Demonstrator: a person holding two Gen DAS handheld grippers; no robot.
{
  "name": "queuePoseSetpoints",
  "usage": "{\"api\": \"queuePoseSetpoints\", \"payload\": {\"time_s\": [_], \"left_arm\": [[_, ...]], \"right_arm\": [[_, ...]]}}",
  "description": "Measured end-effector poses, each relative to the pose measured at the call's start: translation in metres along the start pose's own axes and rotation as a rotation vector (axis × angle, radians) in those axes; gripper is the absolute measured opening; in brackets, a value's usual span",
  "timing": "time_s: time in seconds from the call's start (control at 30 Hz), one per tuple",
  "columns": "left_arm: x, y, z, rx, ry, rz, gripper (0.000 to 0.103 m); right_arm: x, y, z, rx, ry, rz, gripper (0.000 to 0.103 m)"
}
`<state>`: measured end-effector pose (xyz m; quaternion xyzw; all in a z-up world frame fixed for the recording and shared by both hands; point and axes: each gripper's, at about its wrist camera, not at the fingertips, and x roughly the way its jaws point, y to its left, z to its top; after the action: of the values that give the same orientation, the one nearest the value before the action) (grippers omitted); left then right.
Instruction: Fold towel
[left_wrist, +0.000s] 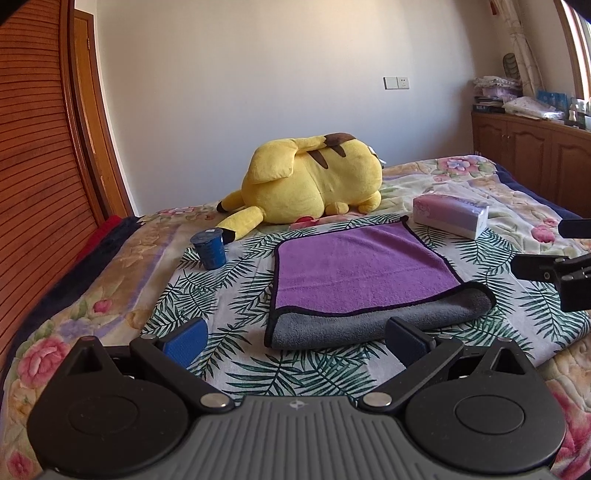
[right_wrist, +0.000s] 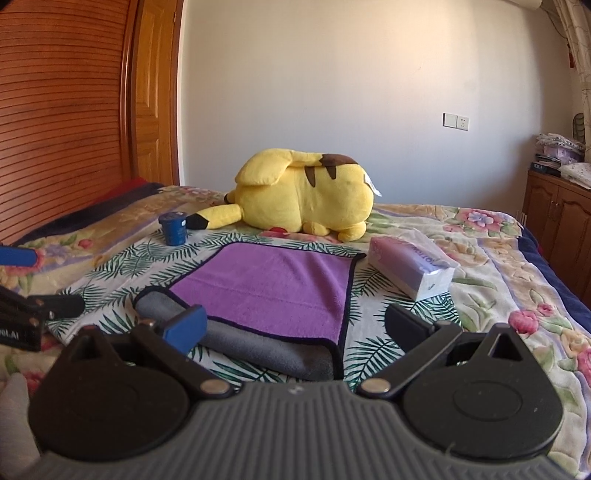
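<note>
The towel (left_wrist: 354, 269) lies folded on the leaf-print cloth on the bed, purple side up with black trim; its grey underside shows at the rounded near fold. It also shows in the right wrist view (right_wrist: 280, 288). My left gripper (left_wrist: 295, 343) is open and empty, just short of the towel's near edge. My right gripper (right_wrist: 295, 328) is open and empty, its fingers either side of the towel's near right corner. The right gripper's fingers (left_wrist: 546, 266) show at the right edge of the left wrist view.
A yellow plush toy (left_wrist: 314, 181) lies behind the towel. A blue cup (left_wrist: 209, 248) stands to the towel's left. A tissue pack (left_wrist: 450, 214) lies to its right. A wooden headboard (left_wrist: 33, 184) is at left, a cabinet (left_wrist: 535, 144) at far right.
</note>
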<state>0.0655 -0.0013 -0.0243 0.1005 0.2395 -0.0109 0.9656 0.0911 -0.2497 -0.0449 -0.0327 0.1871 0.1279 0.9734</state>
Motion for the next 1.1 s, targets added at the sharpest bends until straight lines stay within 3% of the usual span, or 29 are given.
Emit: {"api": "queuePoseSetpoints", "payload": {"time_s": [0.13,0.23,0.63,1.1], "left_arm": [[0.01,0.004,0.005,0.0,0.007,0.008,0.087],[0.02,0.008,0.008,0.0,0.018,-0.003,0.087],[0.071,0.026,0.009,-0.005,0.088,-0.05,0.087],[0.121,0.041,0.011,-0.012,0.121,-0.099,0.063]], "right_arm": [[0.01,-0.001,0.0,0.0,0.018,0.006,0.102],[0.019,-0.002,0.001,0.0,0.039,0.021,0.092],[0.054,-0.01,-0.003,0.01,0.128,0.039,0.089],[0.08,-0.017,-0.008,0.049,0.21,0.089,0.087]]}}
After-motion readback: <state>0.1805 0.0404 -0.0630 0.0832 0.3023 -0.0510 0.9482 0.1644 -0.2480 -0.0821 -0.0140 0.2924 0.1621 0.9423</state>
